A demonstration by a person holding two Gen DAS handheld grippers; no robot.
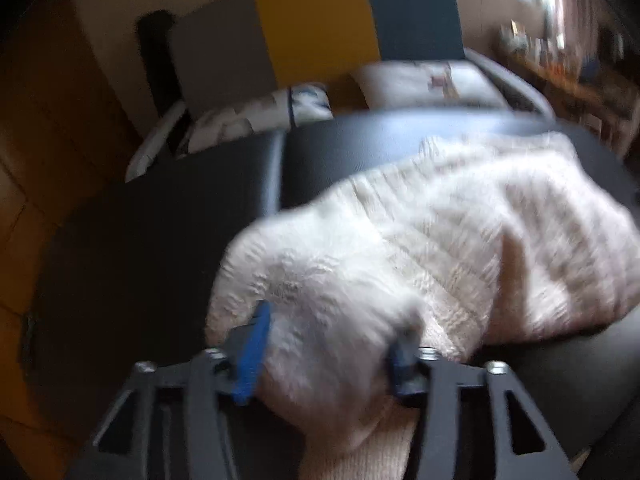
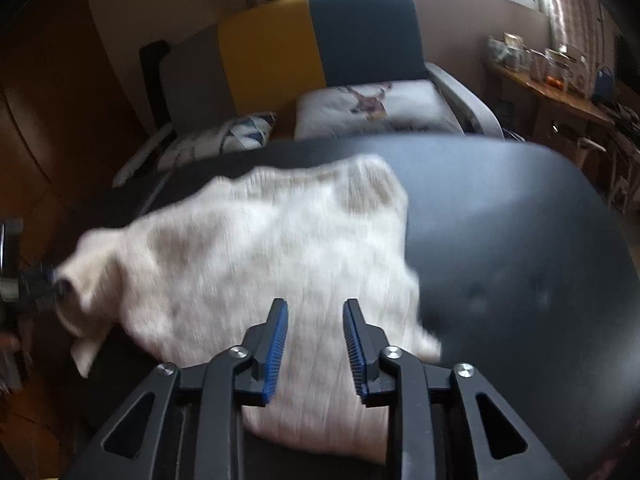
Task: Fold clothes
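Here, white knit sweater (image 2: 256, 248) on dark table (image 2: 520, 216), both grippers' jaws apart: right gripper (image 2: 316, 352) empty, left gripper (image 1: 324, 352) astride a fold.

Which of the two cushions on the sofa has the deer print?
The white cushion on the right, in front of the teal backrest panel, shows the deer. The cushion left of it has a blue triangle pattern instead.

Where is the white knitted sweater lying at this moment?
The white knitted sweater lies on the dark padded table, towards its left side in the right wrist view, in front of the grey, yellow and teal sofa.
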